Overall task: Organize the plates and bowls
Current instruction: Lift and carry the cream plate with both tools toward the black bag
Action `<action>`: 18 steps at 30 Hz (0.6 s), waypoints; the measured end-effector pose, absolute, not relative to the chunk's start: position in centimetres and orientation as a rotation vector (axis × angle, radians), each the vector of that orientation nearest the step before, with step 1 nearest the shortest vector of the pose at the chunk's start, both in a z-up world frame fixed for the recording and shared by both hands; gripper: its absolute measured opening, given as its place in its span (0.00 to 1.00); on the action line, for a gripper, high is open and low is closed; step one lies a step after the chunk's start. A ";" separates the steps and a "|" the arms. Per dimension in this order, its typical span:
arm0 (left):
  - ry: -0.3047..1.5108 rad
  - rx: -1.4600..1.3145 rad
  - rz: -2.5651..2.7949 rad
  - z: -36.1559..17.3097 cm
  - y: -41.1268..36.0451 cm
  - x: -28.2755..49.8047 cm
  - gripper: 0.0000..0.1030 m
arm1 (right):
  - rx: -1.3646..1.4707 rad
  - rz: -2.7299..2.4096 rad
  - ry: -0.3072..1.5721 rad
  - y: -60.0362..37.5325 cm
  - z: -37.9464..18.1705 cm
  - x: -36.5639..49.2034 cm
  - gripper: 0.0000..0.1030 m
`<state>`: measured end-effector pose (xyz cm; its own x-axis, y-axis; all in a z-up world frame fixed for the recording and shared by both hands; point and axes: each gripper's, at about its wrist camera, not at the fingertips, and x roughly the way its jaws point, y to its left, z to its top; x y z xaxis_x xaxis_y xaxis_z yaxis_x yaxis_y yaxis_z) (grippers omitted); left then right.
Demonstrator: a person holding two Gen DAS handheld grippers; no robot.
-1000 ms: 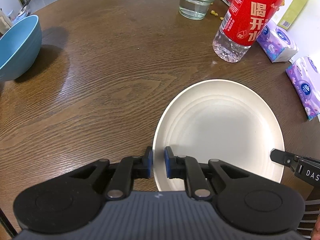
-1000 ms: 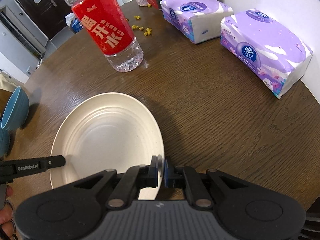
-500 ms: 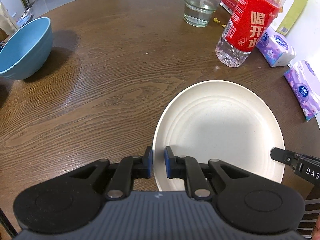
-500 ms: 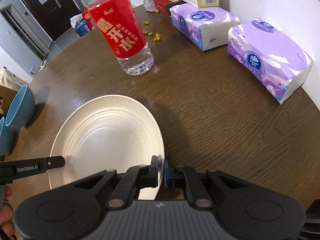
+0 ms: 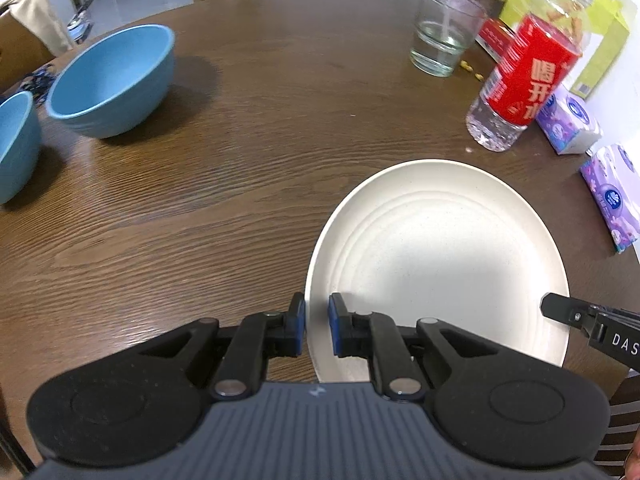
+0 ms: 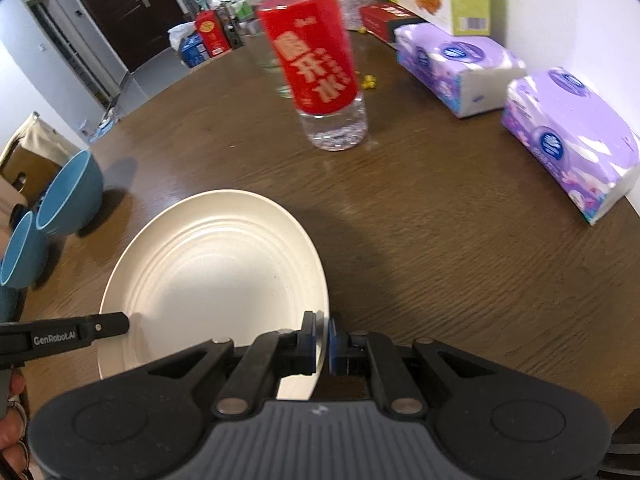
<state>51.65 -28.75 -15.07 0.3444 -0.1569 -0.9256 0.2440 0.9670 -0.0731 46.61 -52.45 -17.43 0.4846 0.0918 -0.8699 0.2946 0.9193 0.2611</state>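
While we hold the cream plate point(image 5: 436, 256) between us, one tool on each side of its rim, it sits over the near right part of the round wooden desk point(image 5: 240, 152). Our left tool point(image 5: 316, 330) is nearly closed, its blue pads pinching the plate's left edge; our right tool point(image 6: 321, 338) is fully closed on the opposite edge, and its tip shows at the far right of the left view. We cannot tell for certain whether the plate is clear of the desk. Two blue bowls stand apart on the left side: a larger bowl point(image 5: 114, 80) and a second bowl point(image 5: 16, 144) just beside it at the edge of view, not nested. A red-labelled water bottle point(image 6: 320, 68), a drinking glass point(image 5: 440, 32) and purple tissue packs point(image 6: 572, 136) crowd the right and far side. We judge the task to be early: the plate is gripped but not placed, and the bowls are not yet stacked.
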 end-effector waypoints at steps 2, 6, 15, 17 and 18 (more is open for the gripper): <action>1.188 0.074 -0.248 -14.8 -27.8 51.5 0.13 | 0.396 -0.114 1.064 -51.6 -17.2 46.6 0.06; 1.179 0.055 -0.220 -14.2 -25.7 50.9 0.13 | 0.375 -0.083 1.063 -49.8 -16.7 46.9 0.06; 1.164 0.009 -0.153 -13.3 -20.8 49.6 0.13 | 0.329 -0.013 1.061 -45.3 -15.6 47.1 0.06; 1.163 -0.002 -0.136 -13.2 -19.9 49.3 0.13 | 0.319 0.003 1.064 -44.3 -15.5 47.3 0.06; 1.162 -0.007 -0.129 -13.1 -19.4 49.2 0.13 | 0.314 0.010 1.065 -43.9 -15.5 47.4 0.06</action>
